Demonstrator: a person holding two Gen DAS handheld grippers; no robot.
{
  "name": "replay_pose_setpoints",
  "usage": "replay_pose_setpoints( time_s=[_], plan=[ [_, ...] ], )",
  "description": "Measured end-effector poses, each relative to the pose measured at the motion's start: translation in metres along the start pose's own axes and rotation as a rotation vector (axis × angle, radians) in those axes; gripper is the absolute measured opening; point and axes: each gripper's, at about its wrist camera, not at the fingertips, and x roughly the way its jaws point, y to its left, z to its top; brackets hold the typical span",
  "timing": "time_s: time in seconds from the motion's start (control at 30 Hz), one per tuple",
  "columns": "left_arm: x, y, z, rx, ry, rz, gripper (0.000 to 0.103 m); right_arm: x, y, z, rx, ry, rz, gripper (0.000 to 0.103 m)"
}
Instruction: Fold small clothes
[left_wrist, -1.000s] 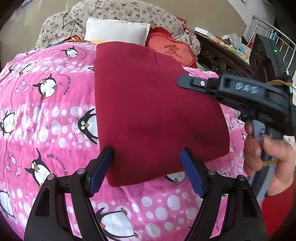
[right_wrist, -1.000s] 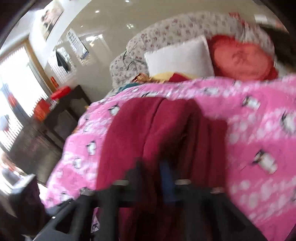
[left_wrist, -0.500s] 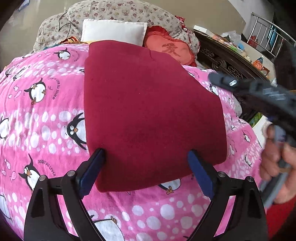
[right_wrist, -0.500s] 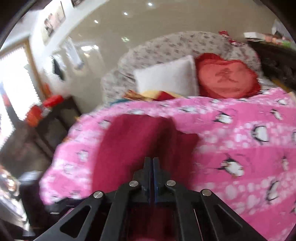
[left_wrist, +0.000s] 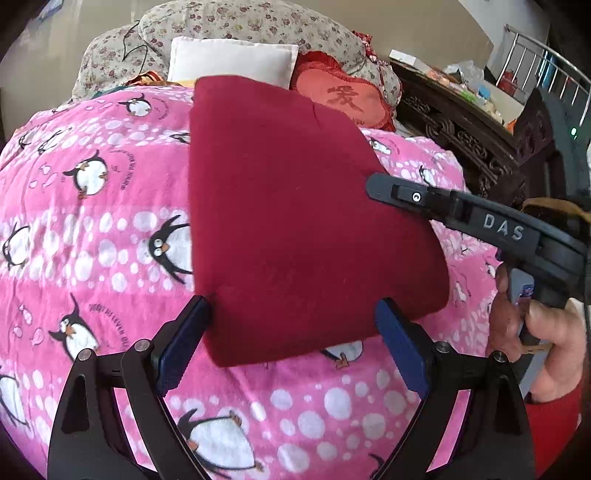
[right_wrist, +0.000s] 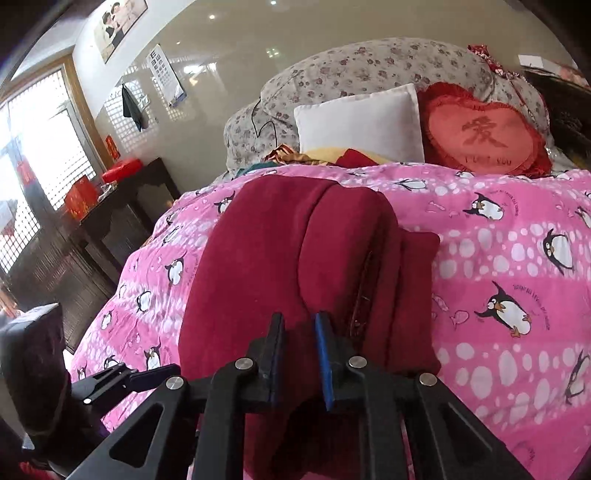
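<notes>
Garment, dark red fleece, folded, lay on pink penguin blanket | left gripper released, straddling its near edge | right gripper just parting slightly over cloth, seemingly letting go.

- Garment: dark red cloth, matt, softly napped.
- Blanket: pink fleecy cloth, penguin print.
- Cabinet: dark carved wood.
- Railing: shiny metal.
</notes>
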Motion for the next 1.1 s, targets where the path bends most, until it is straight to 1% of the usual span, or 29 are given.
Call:
replay_pose_setpoints(
  time_s=[0.1, 0.23, 0.3, 0.33, 0.37, 0.4, 0.43, 0.5, 0.53, 0.57, 0.63, 0.67, 0.7, 0.77, 0.87, 0.93, 1.03, 1.07, 1.1],
  plan=[
    [-0.011, 0.01, 0.003, -0.045, -0.03, -0.009, 0.091, -0.007, 0.011, 0.002, -0.008, -0.016, -0.02, 0.017],
    [-0.012, 0.019, 0.009, -0.071, -0.032, 0.021, 0.091, -0.024, 0.03, 0.007, -0.024, -0.07, -0.018, 0.022],
    [-0.013, 0.021, 0.01, -0.081, -0.039, 0.018, 0.091, -0.025, 0.034, 0.009, -0.035, -0.078, -0.035, 0.026],
    [-0.014, 0.022, 0.012, -0.092, -0.05, 0.014, 0.091, -0.023, 0.033, 0.009, -0.035, -0.079, -0.056, 0.034],
    [-0.016, 0.025, 0.015, -0.11, -0.064, 0.005, 0.091, -0.021, 0.031, 0.01, -0.027, -0.08, -0.079, 0.043],
    [-0.017, 0.028, 0.017, -0.132, -0.076, -0.014, 0.091, -0.017, 0.025, 0.011, -0.002, -0.079, -0.112, 0.044],
    [-0.016, 0.031, 0.019, -0.146, -0.079, -0.028, 0.091, -0.014, 0.021, 0.01, 0.016, -0.074, -0.124, 0.044],
    [-0.013, 0.039, 0.023, -0.188, -0.069, -0.068, 0.091, -0.011, 0.008, 0.009, 0.065, -0.073, -0.125, 0.045],
    [-0.012, 0.043, 0.025, -0.203, -0.065, -0.08, 0.091, -0.01, 0.003, 0.008, 0.08, -0.078, -0.131, 0.052],
    [-0.01, 0.047, 0.027, -0.218, -0.066, -0.087, 0.091, -0.009, -0.004, 0.007, 0.097, -0.085, -0.153, 0.068],
    [-0.006, 0.053, 0.032, -0.239, -0.072, -0.098, 0.091, -0.006, -0.018, 0.005, 0.145, -0.093, -0.176, 0.087],
    [-0.002, 0.057, 0.034, -0.258, -0.073, -0.106, 0.091, -0.004, -0.026, 0.005, 0.177, -0.091, -0.168, 0.087],
    [0.001, 0.061, 0.036, -0.276, -0.07, -0.112, 0.091, 0.0, -0.037, 0.004, 0.223, -0.077, -0.135, 0.087],
    [0.012, 0.069, 0.04, -0.322, -0.056, -0.138, 0.091, 0.005, -0.048, 0.005, 0.257, -0.062, -0.085, 0.088],
    [0.026, 0.077, 0.041, -0.358, -0.034, -0.182, 0.091, 0.015, -0.052, 0.009, 0.249, -0.043, -0.05, 0.089],
    [0.033, 0.078, 0.042, -0.367, -0.024, -0.21, 0.091, 0.019, -0.055, 0.012, 0.245, -0.021, -0.047, 0.09],
    [0.038, 0.078, 0.045, -0.367, -0.026, -0.238, 0.092, 0.018, -0.059, 0.017, 0.236, -0.038, -0.05, 0.093],
    [0.039, 0.077, 0.045, -0.365, -0.027, -0.24, 0.093, 0.021, -0.058, 0.017, 0.231, -0.026, -0.04, 0.092],
    [0.041, 0.076, 0.046, -0.362, -0.026, -0.237, 0.095, 0.029, -0.058, 0.016, 0.23, 0.012, -0.009, 0.092]
  ],
)
